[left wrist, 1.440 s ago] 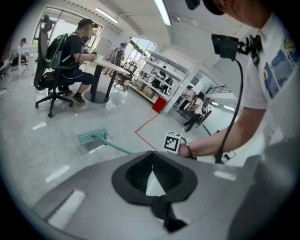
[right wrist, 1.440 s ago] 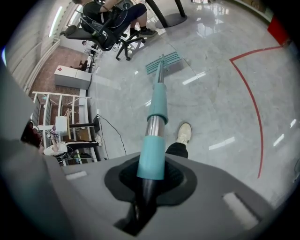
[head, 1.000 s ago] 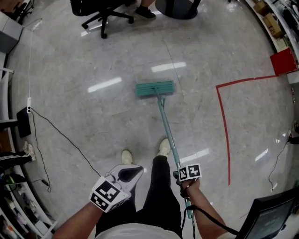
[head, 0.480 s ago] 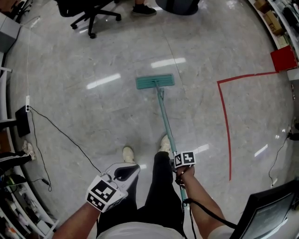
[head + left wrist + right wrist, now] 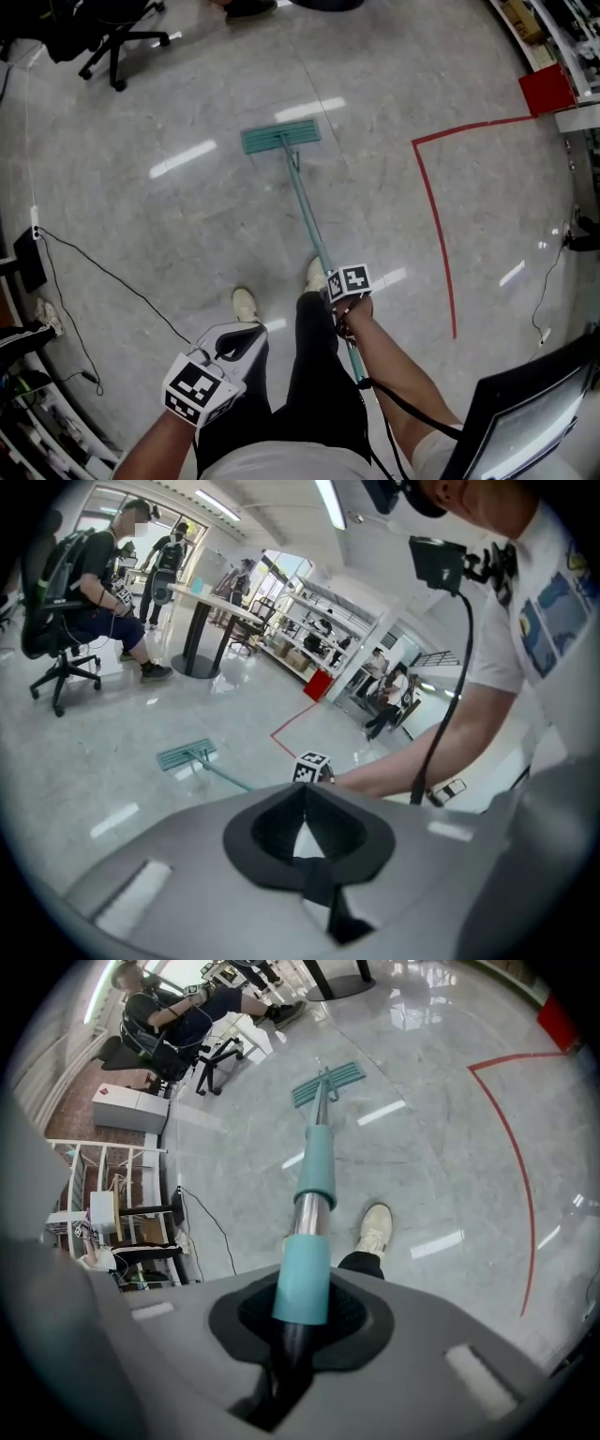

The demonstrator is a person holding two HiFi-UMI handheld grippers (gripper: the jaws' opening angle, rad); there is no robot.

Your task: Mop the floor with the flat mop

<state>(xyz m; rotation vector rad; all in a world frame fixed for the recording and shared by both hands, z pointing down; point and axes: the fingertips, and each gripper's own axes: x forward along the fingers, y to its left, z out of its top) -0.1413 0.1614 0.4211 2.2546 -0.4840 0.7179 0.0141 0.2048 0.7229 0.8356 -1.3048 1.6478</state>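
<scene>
Grip: right gripper (image 5: 300, 1309) clamped on the teal mop handle (image 5: 317, 1171); left gripper (image 5: 305, 829) closed on nothing, lower left of the head view. Best stroke, I judge: mop head (image 5: 280, 139) flat, pushes straight and overlapping. It lies on the floor (image 5: 187, 234), upper middle of frame, well ahead of my jaws.

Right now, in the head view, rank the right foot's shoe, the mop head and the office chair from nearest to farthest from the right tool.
1. Right shoe, just left of the right tool.
2. Mop head, ahead at the mop pole's far end.
3. Office chair, far top-left corner.
</scene>
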